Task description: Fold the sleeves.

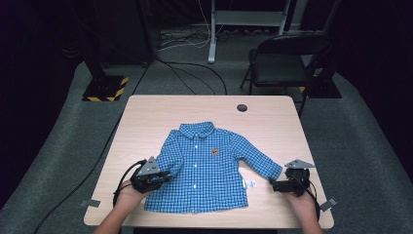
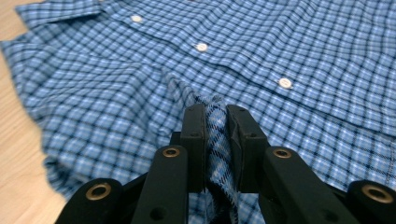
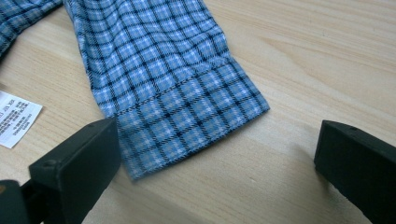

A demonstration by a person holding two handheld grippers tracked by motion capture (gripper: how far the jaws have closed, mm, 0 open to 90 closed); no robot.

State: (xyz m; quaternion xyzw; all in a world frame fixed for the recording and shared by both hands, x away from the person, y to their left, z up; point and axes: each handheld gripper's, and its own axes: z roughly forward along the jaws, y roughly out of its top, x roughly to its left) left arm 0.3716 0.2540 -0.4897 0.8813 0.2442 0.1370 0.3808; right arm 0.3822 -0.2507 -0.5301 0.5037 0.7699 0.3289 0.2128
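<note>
Blue checked shirt [image 1: 204,168] flat on wooden table [image 1: 272,117], front up, collar toward far edge, buttoned, small orange patch [image 1: 215,152] on chest. Sits in near half of table, roughly centred. One sleeve spread out toward right side, cuff [image 3: 187,126] lying flat on bare wood. White care label [image 3: 16,119] on table just beside that cuff, near hem corner.

Left gripper [image 1: 163,176] at shirt's left edge, low on cloth near hem side. In left gripper view, jaws together, clamped on a raised fold of checked fabric [image 2: 215,135]; fold pinched upright between the two black pads, rest of shirt rumpled around it. White buttons [image 2: 201,46] in a line beyond.

Right gripper [image 1: 276,185] just beside cuff end, on right of shirt. In right gripper view, jaws wide apart, one either side of cuff, nothing between pads but cuff corner and wood; contact with cloth at left pad hard to tell.

Hands in from near edge. Dark round hole [image 1: 242,107] at far side of table. Black chair [image 1: 285,58] on floor behind.
</note>
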